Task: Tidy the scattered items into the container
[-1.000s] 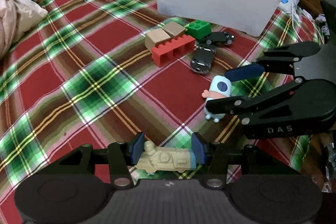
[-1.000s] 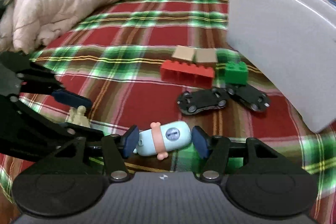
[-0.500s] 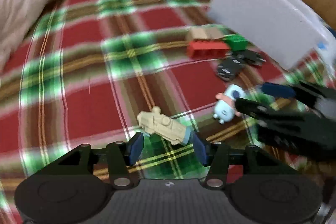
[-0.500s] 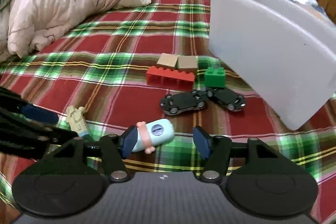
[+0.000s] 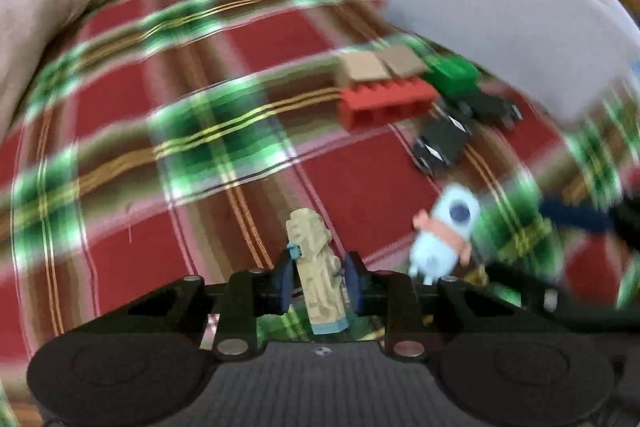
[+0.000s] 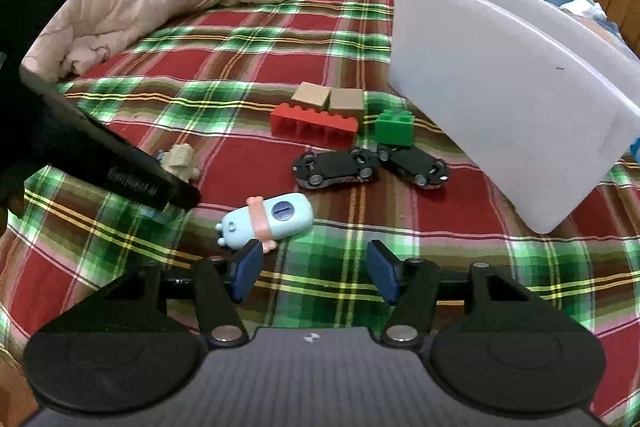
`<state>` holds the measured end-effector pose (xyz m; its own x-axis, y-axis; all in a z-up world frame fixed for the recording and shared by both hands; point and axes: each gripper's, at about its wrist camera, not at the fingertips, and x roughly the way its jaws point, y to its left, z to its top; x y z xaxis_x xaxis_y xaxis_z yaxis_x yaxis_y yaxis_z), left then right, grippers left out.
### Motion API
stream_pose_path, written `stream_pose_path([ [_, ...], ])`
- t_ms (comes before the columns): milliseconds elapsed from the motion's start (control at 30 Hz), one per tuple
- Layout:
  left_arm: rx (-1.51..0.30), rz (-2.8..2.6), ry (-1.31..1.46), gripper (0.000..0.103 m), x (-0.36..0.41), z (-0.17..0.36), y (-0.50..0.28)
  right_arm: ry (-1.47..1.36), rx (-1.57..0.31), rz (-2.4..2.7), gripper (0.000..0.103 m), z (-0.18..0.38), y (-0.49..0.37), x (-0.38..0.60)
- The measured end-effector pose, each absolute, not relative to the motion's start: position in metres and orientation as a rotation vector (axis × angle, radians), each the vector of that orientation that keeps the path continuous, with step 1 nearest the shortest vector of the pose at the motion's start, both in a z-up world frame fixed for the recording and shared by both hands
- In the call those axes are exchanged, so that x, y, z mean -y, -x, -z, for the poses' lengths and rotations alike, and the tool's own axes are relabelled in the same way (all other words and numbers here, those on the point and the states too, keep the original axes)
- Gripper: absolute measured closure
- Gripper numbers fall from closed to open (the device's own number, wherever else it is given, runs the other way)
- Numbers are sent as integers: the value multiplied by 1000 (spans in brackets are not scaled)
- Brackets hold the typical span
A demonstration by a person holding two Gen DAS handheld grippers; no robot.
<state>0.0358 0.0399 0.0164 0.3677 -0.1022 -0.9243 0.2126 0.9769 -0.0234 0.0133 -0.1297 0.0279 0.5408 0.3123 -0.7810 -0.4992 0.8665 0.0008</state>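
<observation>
Toys are lying scattered on the plaid blanket [image 6: 248, 67] near the white plastic bin [image 6: 500, 75]. Left gripper [image 5: 317, 277] is pinching a beige toy train [image 5: 318, 275] between its blue pads, its view badly blurred. Right gripper [image 6: 314, 269] is gaping wide over bare blanket, the pale blue pig toy [image 6: 268, 221] lying just past its left pad. Farther off, two black toy cars [image 6: 368, 167] are touching, beside red [image 6: 314, 125], green [image 6: 394, 127] and tan bricks [image 6: 328, 98]; the bin's inside is hidden.
</observation>
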Motion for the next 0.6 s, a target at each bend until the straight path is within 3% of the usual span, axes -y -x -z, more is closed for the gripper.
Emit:
stream_pose_path([
  [133, -1165, 375, -286, 75, -35, -16, -29, 196, -884, -510, 44, -28, -13, 122],
  [233, -1144, 363, -365, 69, -37, -16, -26, 98, -929, -475, 44, -26, -16, 116],
  [600, -1157, 390, -234, 65, -62, -14, -31, -126, -1011, -114, 46, -18, -42, 79],
])
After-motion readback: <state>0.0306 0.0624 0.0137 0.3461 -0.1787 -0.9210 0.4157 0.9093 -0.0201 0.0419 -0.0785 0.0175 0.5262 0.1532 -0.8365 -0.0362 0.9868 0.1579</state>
